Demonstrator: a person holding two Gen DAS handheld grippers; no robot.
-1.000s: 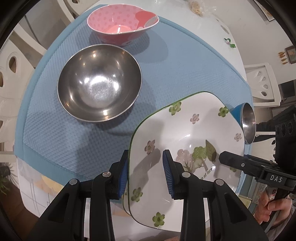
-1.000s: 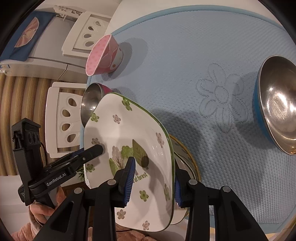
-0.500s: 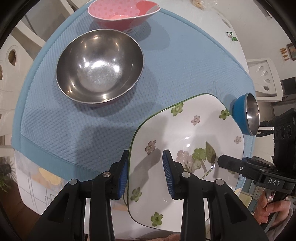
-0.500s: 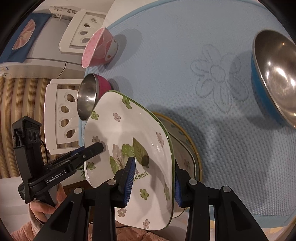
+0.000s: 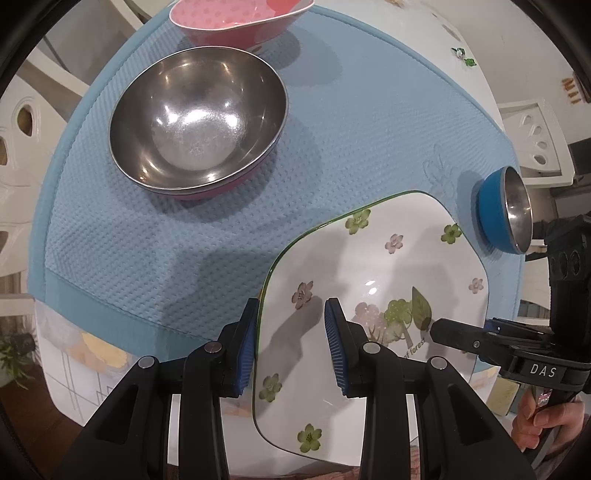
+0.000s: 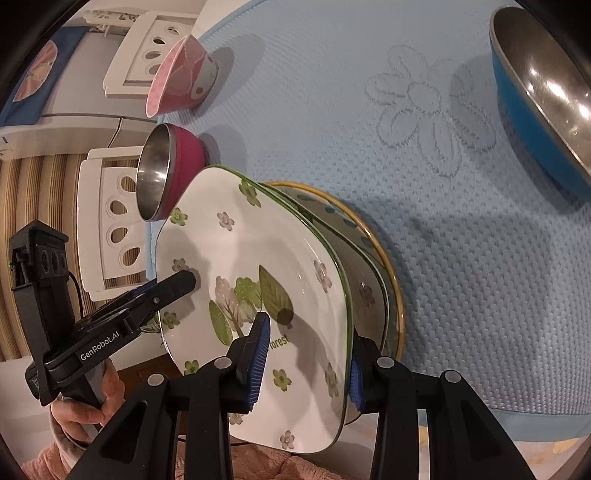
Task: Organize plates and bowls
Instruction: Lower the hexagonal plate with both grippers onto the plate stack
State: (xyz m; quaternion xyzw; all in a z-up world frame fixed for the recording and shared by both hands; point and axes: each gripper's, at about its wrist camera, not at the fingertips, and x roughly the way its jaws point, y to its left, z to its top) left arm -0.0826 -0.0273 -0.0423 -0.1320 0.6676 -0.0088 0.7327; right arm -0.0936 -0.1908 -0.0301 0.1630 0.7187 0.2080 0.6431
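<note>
A square white plate with flowers (image 5: 369, 266) hangs tilted over the near edge of the blue mat (image 5: 351, 129). My left gripper (image 5: 291, 347) is shut on its left rim. My right gripper (image 6: 306, 365) is shut on the opposite rim of the same plate (image 6: 240, 258). Just under it, a gold-rimmed round plate (image 6: 391, 280) lies on the mat with another square plate resting in it. A steel bowl with a magenta outside (image 5: 195, 122), a pink dotted bowl (image 5: 240, 14) and a blue steel-lined bowl (image 5: 506, 210) stand on the mat.
The mat covers a white table whose near edge (image 5: 74, 369) runs just below the plates. White chairs (image 6: 122, 229) stand around it. A person's hand (image 6: 85, 402) holds the left gripper's handle. An embossed flower (image 6: 424, 103) marks the bare mat between the bowls.
Both grippers have sunk with the flowered plate towards the mat. The gold-rimmed plate beneath has come further into the right wrist view. Neither grip has changed.
</note>
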